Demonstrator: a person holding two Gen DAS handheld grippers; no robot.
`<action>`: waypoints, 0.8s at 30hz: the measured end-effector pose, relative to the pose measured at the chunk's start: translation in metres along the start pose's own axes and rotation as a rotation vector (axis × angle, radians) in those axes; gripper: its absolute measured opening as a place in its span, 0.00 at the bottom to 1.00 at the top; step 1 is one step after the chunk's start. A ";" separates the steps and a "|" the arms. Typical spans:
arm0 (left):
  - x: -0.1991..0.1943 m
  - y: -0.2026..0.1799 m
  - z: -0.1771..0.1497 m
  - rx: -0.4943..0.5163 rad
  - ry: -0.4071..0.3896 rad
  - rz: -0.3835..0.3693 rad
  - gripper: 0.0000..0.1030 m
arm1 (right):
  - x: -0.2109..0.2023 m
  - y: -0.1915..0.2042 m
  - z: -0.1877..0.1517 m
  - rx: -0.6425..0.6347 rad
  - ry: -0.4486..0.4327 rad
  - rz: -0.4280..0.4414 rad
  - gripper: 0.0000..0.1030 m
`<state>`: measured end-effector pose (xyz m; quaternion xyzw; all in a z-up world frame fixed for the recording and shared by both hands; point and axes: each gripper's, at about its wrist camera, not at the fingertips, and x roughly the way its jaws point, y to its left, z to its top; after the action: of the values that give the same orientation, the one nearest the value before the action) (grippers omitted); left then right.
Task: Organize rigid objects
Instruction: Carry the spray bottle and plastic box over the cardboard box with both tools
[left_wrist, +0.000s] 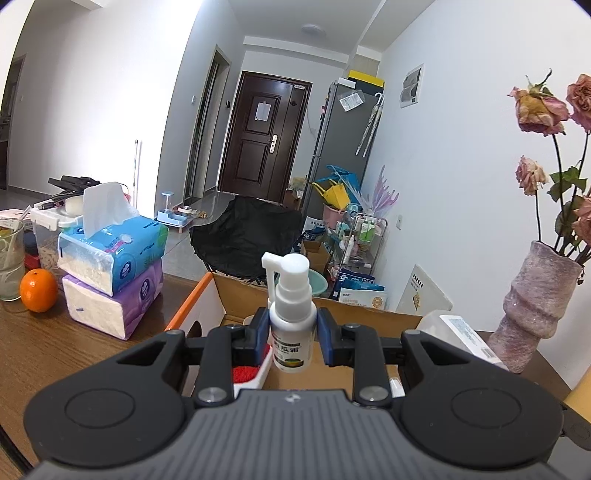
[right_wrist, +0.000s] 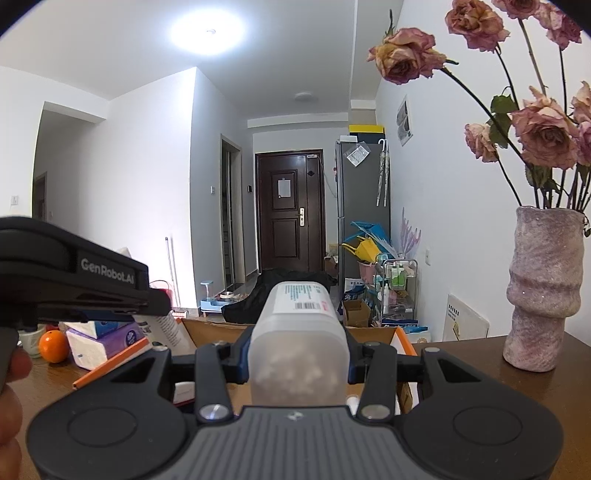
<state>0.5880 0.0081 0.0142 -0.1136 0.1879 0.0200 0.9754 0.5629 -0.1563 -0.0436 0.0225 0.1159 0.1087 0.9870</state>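
Observation:
My left gripper (left_wrist: 292, 338) is shut on a small white spray bottle (left_wrist: 291, 314) with a nozzle cap, held upright above an open cardboard box (left_wrist: 236, 291) with an orange edge. A red and white item (left_wrist: 247, 373) lies inside the box. My right gripper (right_wrist: 297, 360) is shut on a frosted plastic container (right_wrist: 299, 347) with a barcode label, held above the same box (right_wrist: 207, 328). The container also shows at the right in the left wrist view (left_wrist: 458, 336). The left gripper's body (right_wrist: 74, 280) shows at the left of the right wrist view.
The box stands on a brown wooden table (left_wrist: 44, 343). At its left are two stacked tissue packs (left_wrist: 110, 273), an orange (left_wrist: 38, 290) and a glass (left_wrist: 11, 266). A pink vase of dried roses (right_wrist: 543, 291) stands at the right. A black chair (left_wrist: 243, 236) is behind the table.

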 end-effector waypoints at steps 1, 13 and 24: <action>0.002 0.000 0.001 -0.001 0.000 0.000 0.28 | 0.002 0.001 0.000 -0.003 0.000 -0.001 0.42; 0.031 -0.002 0.003 0.038 0.024 0.011 0.28 | 0.028 0.003 0.000 -0.029 0.020 -0.001 0.42; 0.057 -0.006 -0.005 0.079 0.090 0.030 0.28 | 0.051 -0.007 -0.006 -0.024 0.077 -0.018 0.42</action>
<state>0.6401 0.0009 -0.0102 -0.0728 0.2338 0.0219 0.9693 0.6113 -0.1513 -0.0616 0.0055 0.1527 0.1019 0.9830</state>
